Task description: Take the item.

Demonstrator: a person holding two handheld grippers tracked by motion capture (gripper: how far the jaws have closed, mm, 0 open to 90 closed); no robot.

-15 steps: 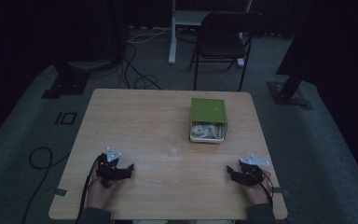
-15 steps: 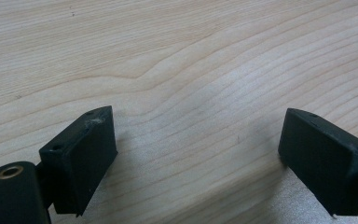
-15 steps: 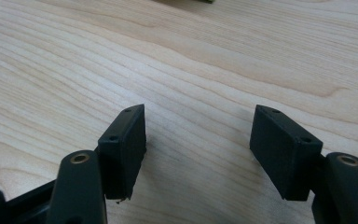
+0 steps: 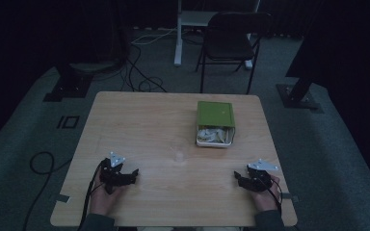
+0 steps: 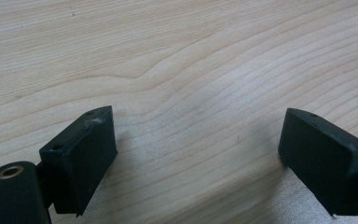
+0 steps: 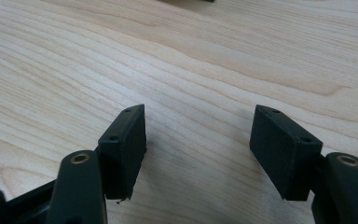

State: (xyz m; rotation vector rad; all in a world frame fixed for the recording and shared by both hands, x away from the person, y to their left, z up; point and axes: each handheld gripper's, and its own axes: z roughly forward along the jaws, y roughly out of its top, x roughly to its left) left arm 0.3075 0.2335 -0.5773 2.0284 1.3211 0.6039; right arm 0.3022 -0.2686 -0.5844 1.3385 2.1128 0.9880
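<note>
Both grippers sit low on the wooden table (image 4: 139, 120) on the near side, nothing in either one; the left gripper (image 4: 134, 172) has its jaws spread wide over bare wood, and the right gripper (image 4: 236, 176) has its jaws apart too, a bit less wide going by its own view.

The thing nearest them is the white tray (image 4: 213, 143) with the green lid (image 4: 215, 113); it sits ahead of the right gripper and a touch toward the left one, well apart from both, and much farther off and across from the left gripper. The lid looks slid back toward the far end, so the near part of the tray is uncovered; there's pale crumpled-looking stuff (image 4: 213, 134) in there, too small and dim to tell what it is.

My guess on handling: thin plastic, light, somewhat flexy, so it probably skids on the smooth table if you nudge it instead of pinching it; the lid looks flat and slick, no knob that I can see. I'd take the tray by the near rim or a long side wall, jaws straddling the wall, with gentle pressure so it doesn't buckle; for the lid, pinch its near edge where it overhangs the opening, and maybe steady the tray with the other gripper; the contents look soft and light, easy to crush or spill if it tips.
</note>
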